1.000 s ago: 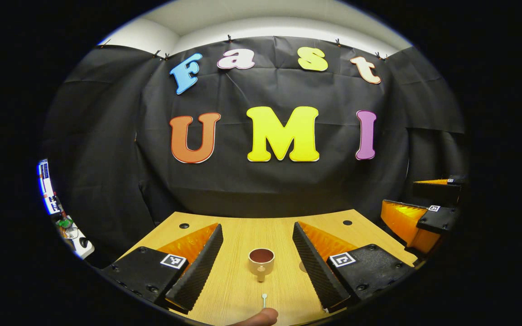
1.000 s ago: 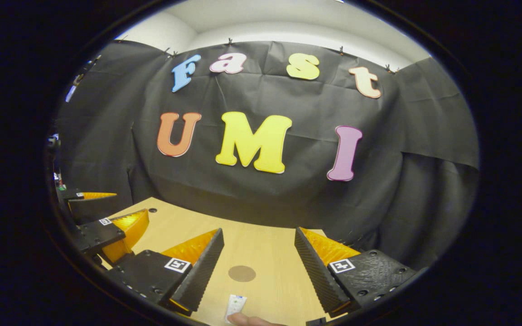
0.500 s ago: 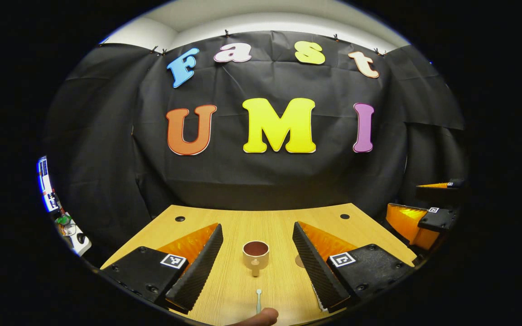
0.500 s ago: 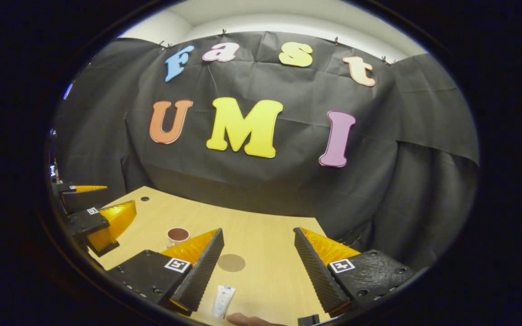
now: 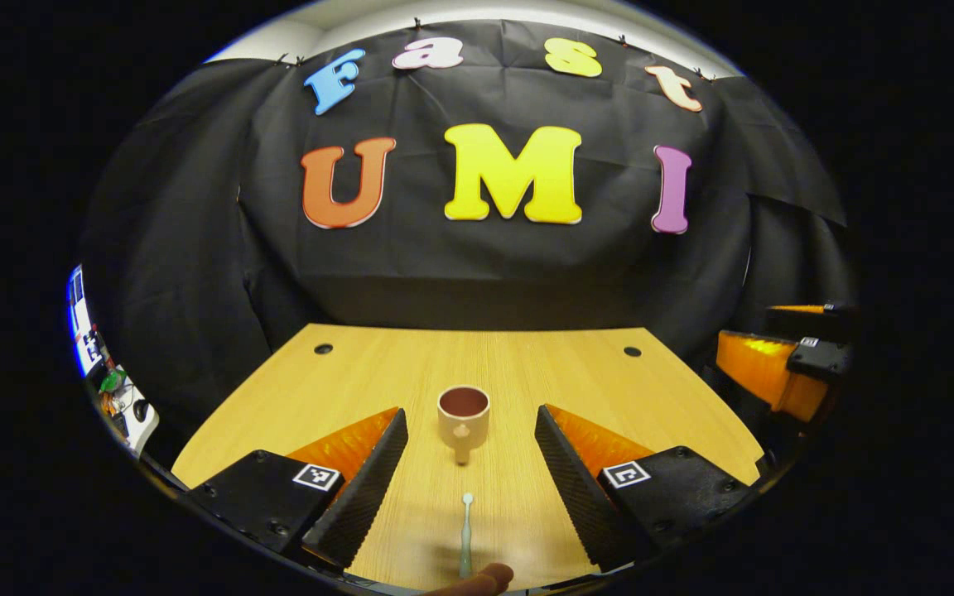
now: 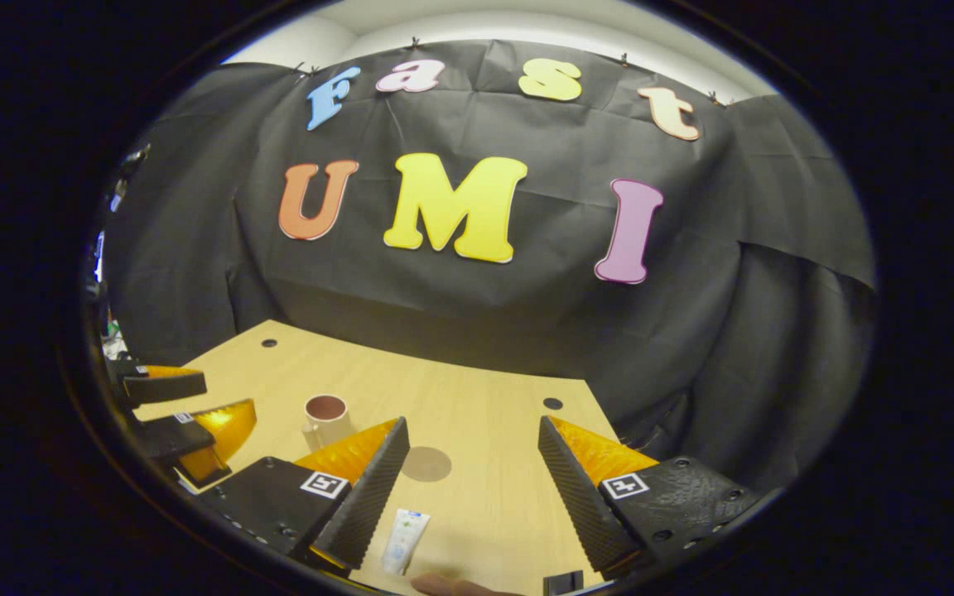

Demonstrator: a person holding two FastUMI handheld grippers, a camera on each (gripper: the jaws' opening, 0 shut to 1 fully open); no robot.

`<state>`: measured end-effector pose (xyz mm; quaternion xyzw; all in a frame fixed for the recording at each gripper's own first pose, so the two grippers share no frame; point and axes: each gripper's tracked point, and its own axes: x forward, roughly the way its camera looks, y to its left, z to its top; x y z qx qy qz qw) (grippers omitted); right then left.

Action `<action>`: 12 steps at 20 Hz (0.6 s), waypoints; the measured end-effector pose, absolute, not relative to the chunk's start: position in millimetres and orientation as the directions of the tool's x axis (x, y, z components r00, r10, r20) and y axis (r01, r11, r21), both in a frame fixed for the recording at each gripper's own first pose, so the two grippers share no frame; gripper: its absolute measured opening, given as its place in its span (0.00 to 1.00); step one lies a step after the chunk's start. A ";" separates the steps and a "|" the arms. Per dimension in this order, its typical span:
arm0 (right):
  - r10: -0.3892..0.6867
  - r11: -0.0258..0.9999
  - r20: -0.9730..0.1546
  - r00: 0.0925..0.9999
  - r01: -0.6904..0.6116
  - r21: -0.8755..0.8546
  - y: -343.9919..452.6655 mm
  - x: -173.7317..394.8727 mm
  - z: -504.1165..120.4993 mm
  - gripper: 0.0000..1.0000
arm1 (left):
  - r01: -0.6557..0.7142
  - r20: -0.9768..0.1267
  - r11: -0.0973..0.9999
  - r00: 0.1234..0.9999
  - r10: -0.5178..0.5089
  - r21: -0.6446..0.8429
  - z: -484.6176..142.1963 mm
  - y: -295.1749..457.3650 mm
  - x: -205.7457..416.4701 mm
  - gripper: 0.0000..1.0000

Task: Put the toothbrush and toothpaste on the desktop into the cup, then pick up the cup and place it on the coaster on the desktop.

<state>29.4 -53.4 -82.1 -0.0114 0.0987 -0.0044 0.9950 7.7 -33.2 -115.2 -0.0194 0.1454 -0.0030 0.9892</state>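
Above the wooden desktop [image 5: 576,372] the left gripper [image 5: 470,484] hovers level with its fingers spread wide and nothing between them. A toothbrush [image 5: 466,534] lies on the wood in that gap, with the handled cup [image 5: 463,412] upright just beyond it. The right gripper [image 6: 470,488] is equally wide and unladen, angled down over the toothpaste tube [image 6: 406,540], which lies near its left finger; the round coaster [image 6: 426,463] lies flat ahead.

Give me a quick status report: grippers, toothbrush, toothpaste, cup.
Left gripper open, toothbrush lying between its fingers. Right gripper open over the toothpaste. Cup upright, empty, off the coaster. Nothing in the way.
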 end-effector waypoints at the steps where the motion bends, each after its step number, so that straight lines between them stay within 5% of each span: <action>1: -0.009 1.000 -0.208 0.978 0.003 -0.028 -53.8 29.0 -87.0 0.98 | -0.007 -0.338 1.000 0.941 -0.004 -0.031 -133.6 -31.9 6.4 0.99; 12: -0.010 0.999 -0.383 0.924 -0.010 -0.051 -58.4 22.9 -145.0 0.95 | 0.019 -0.713 0.999 0.700 -0.038 -0.035 -294.4 -48.3 -27.5 0.99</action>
